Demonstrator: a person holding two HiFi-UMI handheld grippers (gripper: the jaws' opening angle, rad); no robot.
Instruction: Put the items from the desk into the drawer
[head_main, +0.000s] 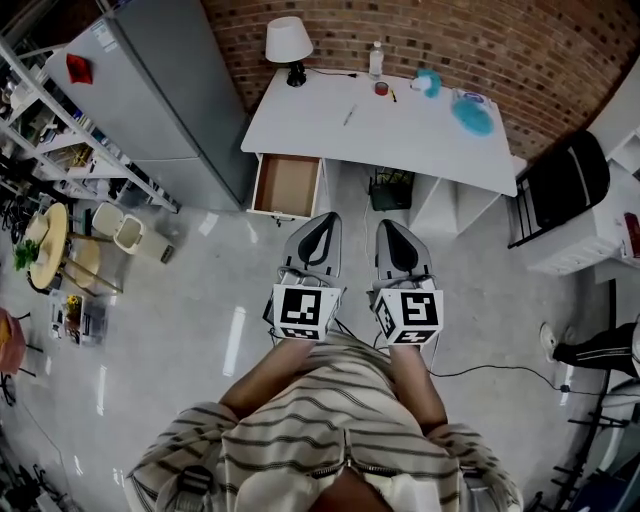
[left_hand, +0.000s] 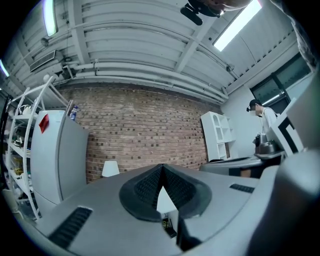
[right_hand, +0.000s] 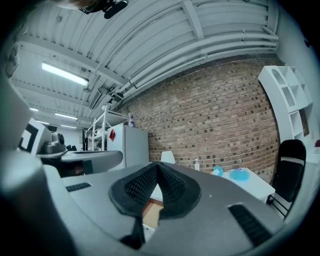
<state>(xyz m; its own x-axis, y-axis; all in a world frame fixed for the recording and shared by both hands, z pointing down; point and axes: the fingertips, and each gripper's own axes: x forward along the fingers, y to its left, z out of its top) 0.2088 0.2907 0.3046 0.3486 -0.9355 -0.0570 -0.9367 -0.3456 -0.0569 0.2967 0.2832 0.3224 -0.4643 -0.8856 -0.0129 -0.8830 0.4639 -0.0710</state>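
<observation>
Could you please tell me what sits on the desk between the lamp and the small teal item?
In the head view, a bottle and a small red object stand between the lamp and the teal item.

Left gripper (left_hand: 162, 169) fingers (left_hand: 145, 187) closed together; brick wall (left_hand: 145, 130) ahead; white fridge (left_hand: 60, 155) left; lamp shade (left_hand: 110, 169) beside it

**Around my work spot**

A tall grey refrigerator (head_main: 150, 100) stands by the brick wall (head_main: 480, 40) on my left, with a metal rack (head_main: 40, 130) beside it. A black chair (head_main: 560, 185) sits on my right. A dark cable (head_main: 500, 372) trails across the floor (head_main: 200, 340).
</observation>
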